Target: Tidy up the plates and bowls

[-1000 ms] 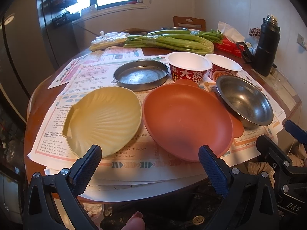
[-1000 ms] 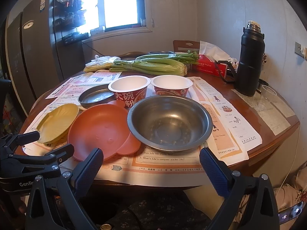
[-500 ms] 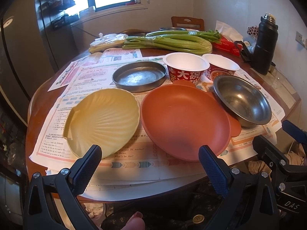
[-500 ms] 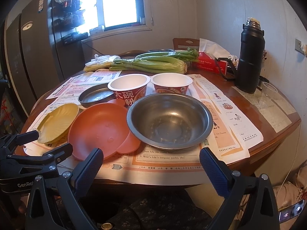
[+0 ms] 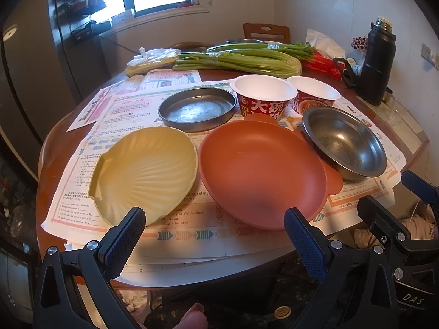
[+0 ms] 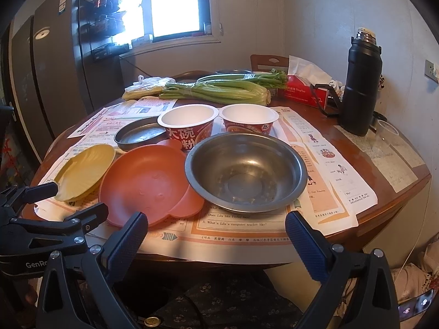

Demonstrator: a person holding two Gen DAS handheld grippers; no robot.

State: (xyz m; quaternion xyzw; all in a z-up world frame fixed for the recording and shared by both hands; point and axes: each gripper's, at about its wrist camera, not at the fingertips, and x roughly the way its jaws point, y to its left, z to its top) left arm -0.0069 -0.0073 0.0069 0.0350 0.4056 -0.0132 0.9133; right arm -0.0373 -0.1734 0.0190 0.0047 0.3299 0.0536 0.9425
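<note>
Blue-padded left gripper and right gripper level before table edge, fingers spread, empty.

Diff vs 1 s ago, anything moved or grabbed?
Barely. Both claws, left and right, eased slightly toward the table, open and empty. Nothing grabbed. Yellow plate, orange plate and steel bowl sit as before.

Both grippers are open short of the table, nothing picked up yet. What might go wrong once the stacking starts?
1. The steel bowl sits on the orange plate's ear; lifting that plate first could tip or drag the bowl.
2. The dishes lie on loose paper sheets overhanging the table edge; a sliding grasp may pull them along.
3. The two noodle cups stand close behind and look light, so a reach past could knock them.
</note>
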